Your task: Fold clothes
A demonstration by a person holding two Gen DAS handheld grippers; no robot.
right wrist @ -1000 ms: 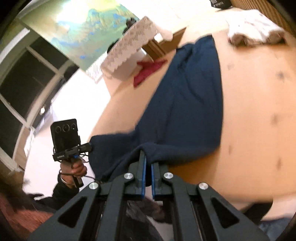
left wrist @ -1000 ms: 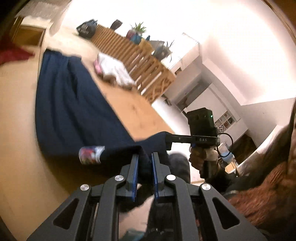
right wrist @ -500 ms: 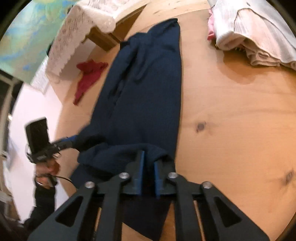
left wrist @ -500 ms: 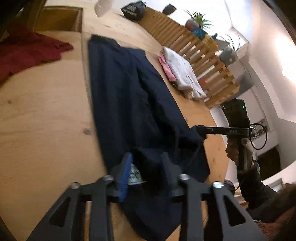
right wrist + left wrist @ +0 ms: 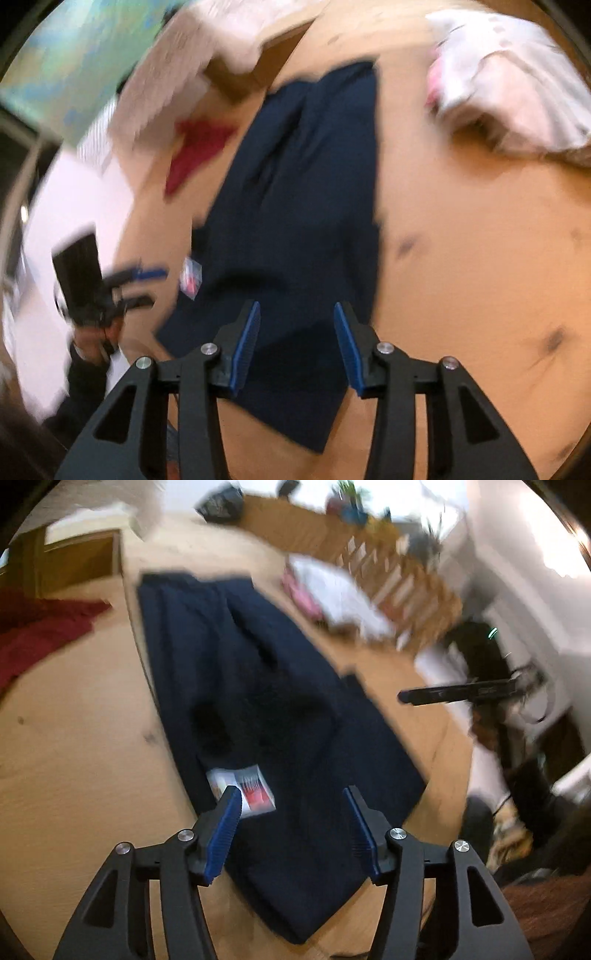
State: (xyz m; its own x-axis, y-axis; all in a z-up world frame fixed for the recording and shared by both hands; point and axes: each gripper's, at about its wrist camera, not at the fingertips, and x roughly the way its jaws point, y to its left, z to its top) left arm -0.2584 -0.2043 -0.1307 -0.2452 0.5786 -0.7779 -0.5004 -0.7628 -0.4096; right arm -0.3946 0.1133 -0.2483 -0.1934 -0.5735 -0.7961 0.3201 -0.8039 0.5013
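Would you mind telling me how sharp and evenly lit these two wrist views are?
Left wrist view: the left hand-held gripper is crisp, the navy garment is fairly readable, the background is smeared and the upper-right wall is blown out. Right wrist view: the right hand-held gripper is sharp, but the white clothes pile and wooden table are motion-blurred; both views curve strongly at the edges.

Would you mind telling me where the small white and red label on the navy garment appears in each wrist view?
Left wrist view: the label lies low and left of centre, beside the left tool's left fingertip.
Right wrist view: the label sits at mid-left, on the navy garment's left edge.
Shared landmark: the folded white and pink pile on the wooden table.
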